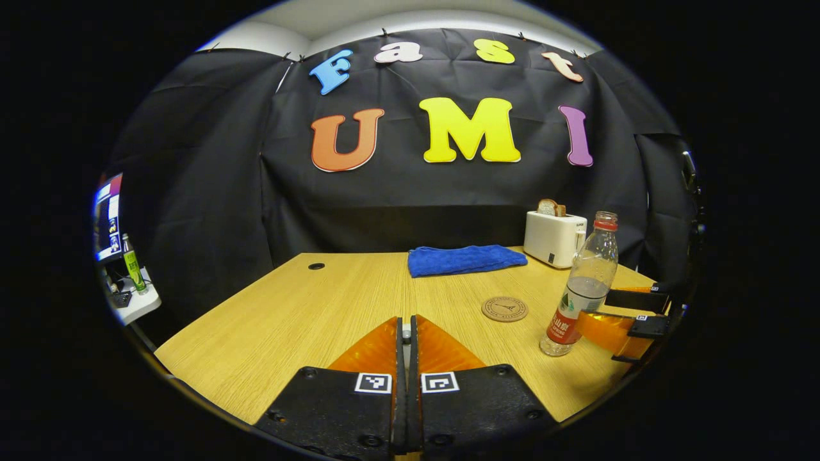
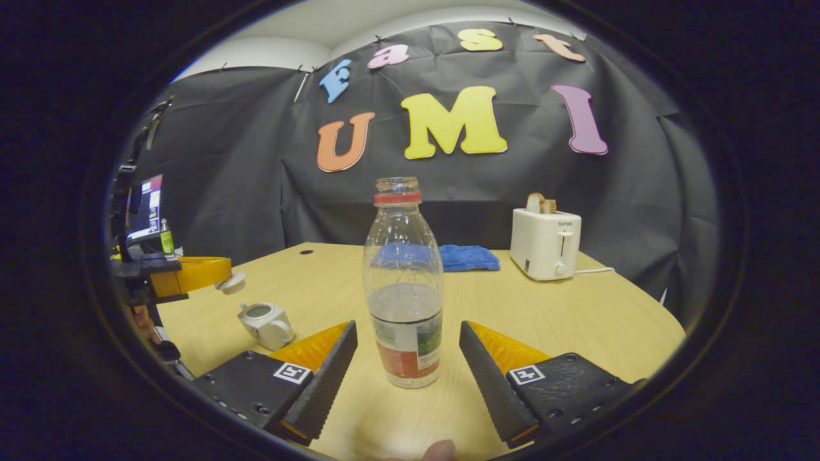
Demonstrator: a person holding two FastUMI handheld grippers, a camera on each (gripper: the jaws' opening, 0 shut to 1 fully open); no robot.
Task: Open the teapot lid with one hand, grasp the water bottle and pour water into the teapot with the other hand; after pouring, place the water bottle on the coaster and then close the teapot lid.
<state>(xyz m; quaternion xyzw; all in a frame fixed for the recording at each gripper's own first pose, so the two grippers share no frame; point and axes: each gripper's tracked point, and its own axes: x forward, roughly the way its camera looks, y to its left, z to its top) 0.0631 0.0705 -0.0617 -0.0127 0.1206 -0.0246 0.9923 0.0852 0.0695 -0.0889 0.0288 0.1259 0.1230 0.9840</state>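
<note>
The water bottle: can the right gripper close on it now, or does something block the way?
Probably yes. In the right gripper view the right gripper is open, and the water bottle stands upright on the table between its two fingers, apparently touching neither. Nothing lies between them; the teapot sits off to one side.

The bench (image 2: 564,320) is matt pale wood grain. The water bottle (image 2: 402,282) is clear glossy plastic with a paper-like label. The towel (image 1: 464,259) is fluffy cloth, the toaster (image 2: 545,243) smooth plastic, the coaster (image 1: 505,308) matt wood, the teapot (image 2: 266,323) glossy
</note>
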